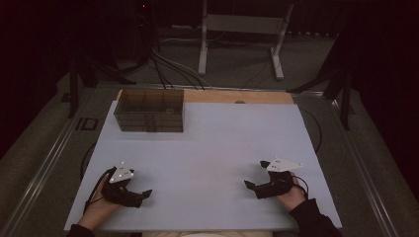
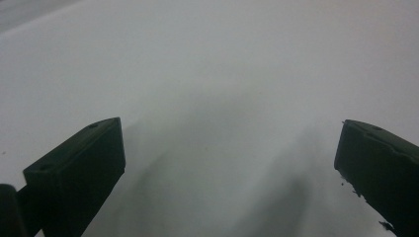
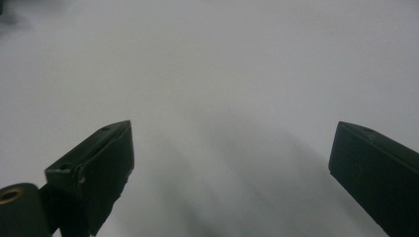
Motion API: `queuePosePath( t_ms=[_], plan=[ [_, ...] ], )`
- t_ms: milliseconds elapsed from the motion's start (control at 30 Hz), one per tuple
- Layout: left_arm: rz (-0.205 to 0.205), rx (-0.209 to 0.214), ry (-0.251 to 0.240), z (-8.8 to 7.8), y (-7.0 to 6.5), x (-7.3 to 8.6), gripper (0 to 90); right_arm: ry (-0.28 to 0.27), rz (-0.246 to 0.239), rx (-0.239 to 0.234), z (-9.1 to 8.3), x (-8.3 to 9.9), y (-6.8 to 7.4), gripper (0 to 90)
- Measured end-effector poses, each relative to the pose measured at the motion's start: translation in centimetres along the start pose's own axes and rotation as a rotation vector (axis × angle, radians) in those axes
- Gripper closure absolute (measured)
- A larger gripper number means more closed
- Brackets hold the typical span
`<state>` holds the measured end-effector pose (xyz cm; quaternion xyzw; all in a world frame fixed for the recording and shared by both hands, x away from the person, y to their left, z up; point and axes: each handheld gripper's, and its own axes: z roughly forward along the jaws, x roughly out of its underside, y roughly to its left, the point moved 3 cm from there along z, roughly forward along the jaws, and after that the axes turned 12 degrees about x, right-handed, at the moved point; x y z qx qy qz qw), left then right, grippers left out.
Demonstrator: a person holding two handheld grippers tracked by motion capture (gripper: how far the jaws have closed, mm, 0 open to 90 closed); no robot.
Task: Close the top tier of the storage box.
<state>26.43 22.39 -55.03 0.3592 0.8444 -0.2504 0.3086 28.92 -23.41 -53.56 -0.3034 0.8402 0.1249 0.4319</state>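
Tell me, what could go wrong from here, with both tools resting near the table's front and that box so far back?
The compartment box sits at the far left corner, so the right gripper would have a long diagonal reach, perhaps awkward. Cables trail from the left gripper and could drag across the white table. The box is dark and see-through, so its dividers may be hard to judge.

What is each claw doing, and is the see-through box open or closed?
Left claw: open, jaws wide apart, holding nothing, low over the white board.
Right claw: open, jaws wide apart, holding nothing, low over the white board.
Compartment box: upright at the far left corner of the board, untouched; lid and contents too dim to tell.
White board: lying flat on the table.
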Motion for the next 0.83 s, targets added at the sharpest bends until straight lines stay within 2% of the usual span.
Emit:
queuePosePath(
  t_ms=[833],
  plan=[
    [0.006, 0.015, -0.004, 0.21, -0.42, -0.10, 0.0, 0.002, -0.001, 0.001, 0.11, 0.06, -0.04, 4.0]
  ],
)
